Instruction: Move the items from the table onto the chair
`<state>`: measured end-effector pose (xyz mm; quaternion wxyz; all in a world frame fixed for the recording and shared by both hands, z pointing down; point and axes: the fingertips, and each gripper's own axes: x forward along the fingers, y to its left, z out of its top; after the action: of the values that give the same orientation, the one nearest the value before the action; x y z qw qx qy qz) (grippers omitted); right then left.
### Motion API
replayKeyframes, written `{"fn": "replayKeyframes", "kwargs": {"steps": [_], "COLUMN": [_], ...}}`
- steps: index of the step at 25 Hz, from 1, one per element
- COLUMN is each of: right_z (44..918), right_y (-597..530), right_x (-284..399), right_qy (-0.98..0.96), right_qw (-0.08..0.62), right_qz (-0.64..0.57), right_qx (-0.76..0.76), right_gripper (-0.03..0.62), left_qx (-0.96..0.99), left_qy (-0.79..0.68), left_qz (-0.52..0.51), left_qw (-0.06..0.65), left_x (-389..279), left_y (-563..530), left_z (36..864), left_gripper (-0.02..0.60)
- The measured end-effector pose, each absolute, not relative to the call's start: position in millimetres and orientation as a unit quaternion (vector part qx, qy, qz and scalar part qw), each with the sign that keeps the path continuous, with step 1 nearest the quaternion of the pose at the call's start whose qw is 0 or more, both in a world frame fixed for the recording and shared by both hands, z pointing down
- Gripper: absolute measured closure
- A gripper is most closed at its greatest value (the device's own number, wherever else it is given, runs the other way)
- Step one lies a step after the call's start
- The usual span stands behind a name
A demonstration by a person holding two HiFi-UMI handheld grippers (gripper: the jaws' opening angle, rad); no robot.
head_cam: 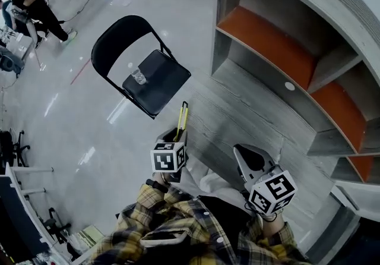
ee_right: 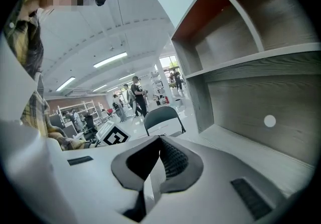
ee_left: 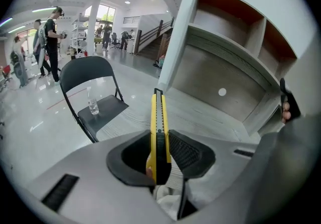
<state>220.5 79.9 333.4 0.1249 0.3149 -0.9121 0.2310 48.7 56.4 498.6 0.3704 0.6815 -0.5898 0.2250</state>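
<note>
currently, left claw (ee_left: 159,137) clamped on yellow utility knife (ee_left: 158,112), right claw (ee_right: 160,140) closed and empty, bottle (ee_left: 93,105) on chair (ee_left: 109,110)

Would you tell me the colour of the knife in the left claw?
Yellow and black utility knife; clearest in left gripper view.

Yellow cutter (ee_left: 159,117) clamped in left gripper (ee_left: 161,141), tip fwd; clear bottle (ee_left: 93,104) upright on blk chair (ee_left: 111,109) seat.

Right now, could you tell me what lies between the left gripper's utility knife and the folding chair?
Nothing stands there: the head view shows only the grey tabletop's edge and bare glossy floor between the utility knife and the black folding chair.
</note>
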Motion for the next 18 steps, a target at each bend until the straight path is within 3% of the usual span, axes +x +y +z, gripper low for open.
{"fn": "replayKeyframes", "kwargs": {"steps": [7,18], "right_z": [335,395], "right_y": [60,-20], "right_x": [133,-72], "right_qy": [-0.905,-0.888], "right_qw": [0.142,0.155], "right_qz": [0.249,0.295], "right_qx": [0.314,0.316], "right_gripper": [0.577,0.577], "left_qx": [0.674,0.697], "left_qy": [-0.583,-0.526], "left_qz": [0.226,0.278], "left_qw": [0.393,0.401], "left_x": [-39,-201], "left_y": [44,-55], "left_z": [505,574], "left_gripper": [0.465,0.465]}}
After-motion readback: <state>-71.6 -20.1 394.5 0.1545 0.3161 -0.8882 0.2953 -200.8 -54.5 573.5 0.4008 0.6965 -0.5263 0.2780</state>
